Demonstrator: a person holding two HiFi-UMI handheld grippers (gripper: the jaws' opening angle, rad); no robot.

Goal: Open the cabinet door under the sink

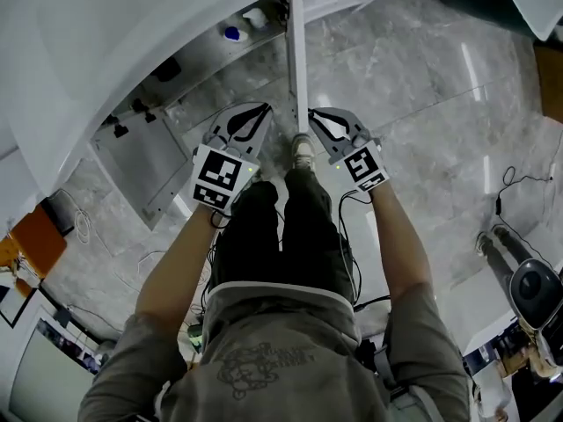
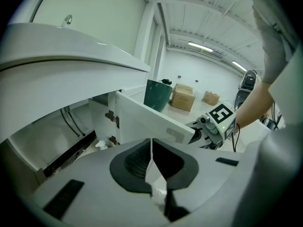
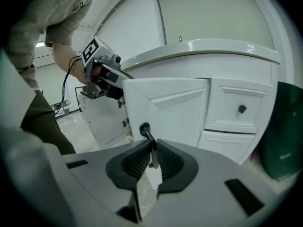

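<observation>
Two white doors stand open below the sink cabinet [image 3: 222,56]: a second door [image 1: 145,161] off to one side, and the cabinet door [image 3: 165,103] in hand, which is well out between both grippers. It is probably a stiff, fairly light panel that pivots easily on its hinges [image 2: 111,118]. Its small dark handle [image 3: 145,128] is the best place to hold it. The right gripper [image 3: 152,155] is clamped on that handle. The left gripper [image 2: 151,157] has its jaws together and empty, on the door's inner side.
</observation>
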